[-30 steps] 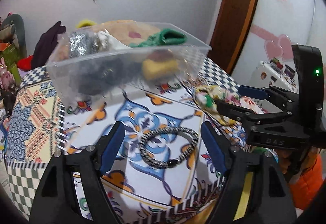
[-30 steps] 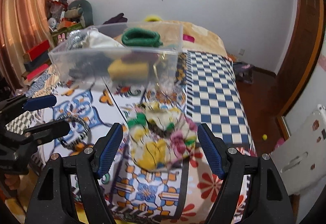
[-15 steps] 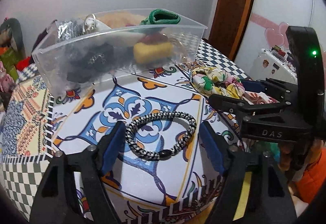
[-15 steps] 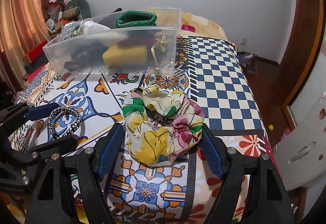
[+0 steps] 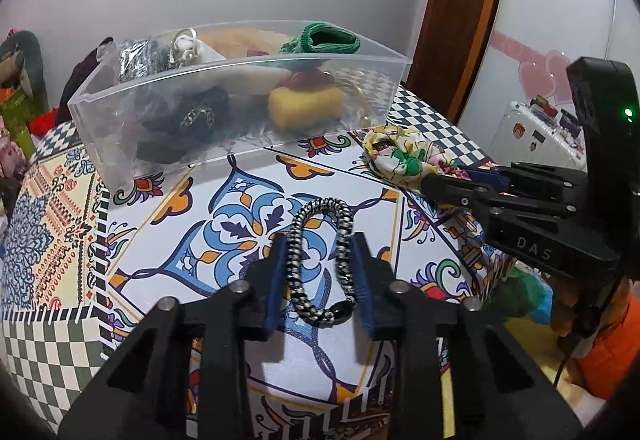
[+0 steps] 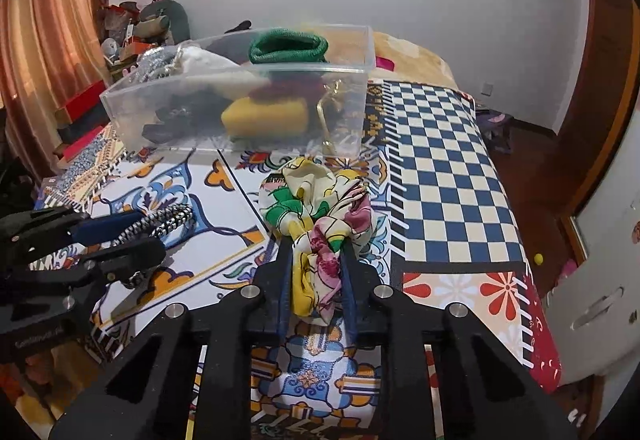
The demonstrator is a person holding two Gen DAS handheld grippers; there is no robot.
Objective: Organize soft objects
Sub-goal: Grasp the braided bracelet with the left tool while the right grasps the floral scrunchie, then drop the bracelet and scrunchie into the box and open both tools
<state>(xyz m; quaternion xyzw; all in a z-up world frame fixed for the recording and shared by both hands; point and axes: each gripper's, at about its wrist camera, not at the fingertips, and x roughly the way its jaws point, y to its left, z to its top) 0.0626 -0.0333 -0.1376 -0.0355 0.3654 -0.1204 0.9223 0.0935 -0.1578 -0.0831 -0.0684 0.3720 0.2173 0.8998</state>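
step in hand: simultaneous pick-up of two loose items from the patterned tabletop (image 5: 168, 260), both lying in front of the clear plastic bin (image 5: 224, 131)

left gripper (image 5: 318, 272): jaws closing on the black-and-white braided hair tie (image 5: 320, 260). the tie sits between the blue pads, squeezed from a ring into a narrow loop, with both pads touching its sides. it rests on the tabletop, not yet lifted

right gripper (image 6: 316, 272): jaws drawn in narrow and clamped on the floral scrunchie (image 6: 316, 215). the fabric is bunched between the pads, and the free part spreads forward toward the near wall of the bin. whether it rests on the tabletop or is raised cannot be told

bin status: already holds several soft items, including a green knitted piece (image 6: 288, 45) at the top and a yellow block (image 6: 264, 117) against the near wall

next move, as judged:
- let the left jaws finish closing so the tie cannot slip out
- raise both grippers enough to clear the bin's near rim
- carry each item forward over the open top
- release over a free area, clear of the green piece

caution: the tie is thin and elastic; a light grip may let it spring free during the lift
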